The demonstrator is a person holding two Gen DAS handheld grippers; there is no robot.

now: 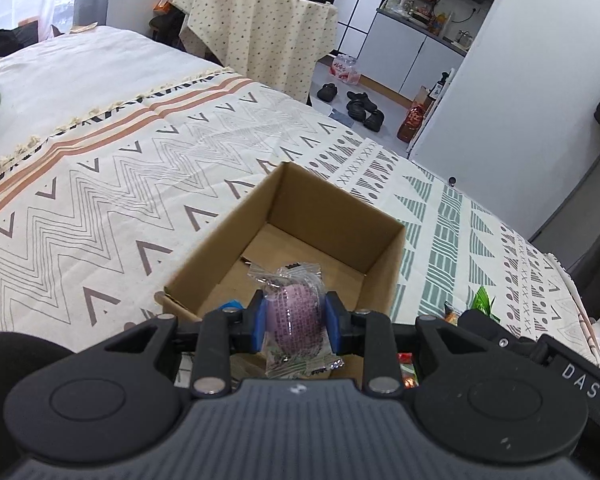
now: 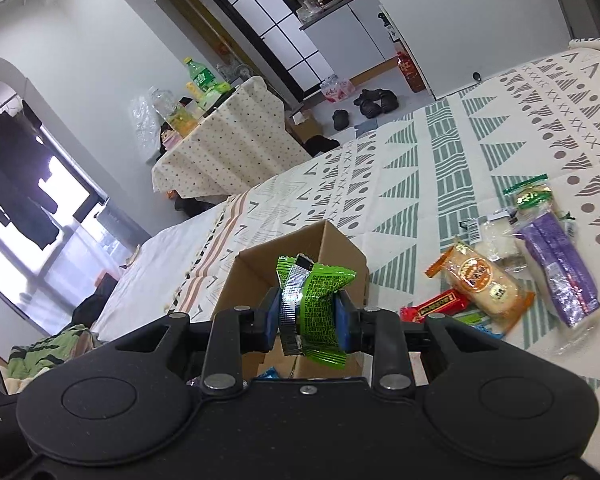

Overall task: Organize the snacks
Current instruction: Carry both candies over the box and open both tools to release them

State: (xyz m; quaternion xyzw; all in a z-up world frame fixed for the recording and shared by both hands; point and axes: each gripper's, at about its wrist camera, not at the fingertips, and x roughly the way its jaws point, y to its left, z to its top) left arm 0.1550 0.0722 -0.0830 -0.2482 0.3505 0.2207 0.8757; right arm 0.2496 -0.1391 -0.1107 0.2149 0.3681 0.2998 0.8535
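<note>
- While we hold it over the near edge of the open brown cardboard box [image 1: 300, 216], our left gripper [image 1: 296, 316] has its blue pads [image 1: 259, 320] closed against both sides of a pale purple round snack in a clear crinkled wrapper [image 1: 294, 312].
- That wrapped purple snack sits upright between the pads, its sealed ends sticking out above and below them.
- The box stands on a cream bedspread printed with grey zigzags, orange stripes and green triangles [image 1: 100, 200]; we can see bare cardboard floor inside it, and whatever lies at its near end is hidden by the gripper.
- Our right gripper [image 2: 308, 316] is clamped on a bright green foil snack packet with black print [image 2: 316, 300], which is pinched at its middle and flares out above and below the pads.
- In the right wrist view the green packet hangs in front of the same box, near its upper corner.
- To the right of the box, loose on the bedspread, lie a small red bar [image 2: 436, 306], an orange-edged packet holding a pale oblong cake [image 2: 480, 284], a long purple wafer pack in clear film [image 2: 556, 272] and a green-trimmed clear packet [image 2: 534, 196].
- These four lie near one another, some overlapping, and apart from the box.
</note>
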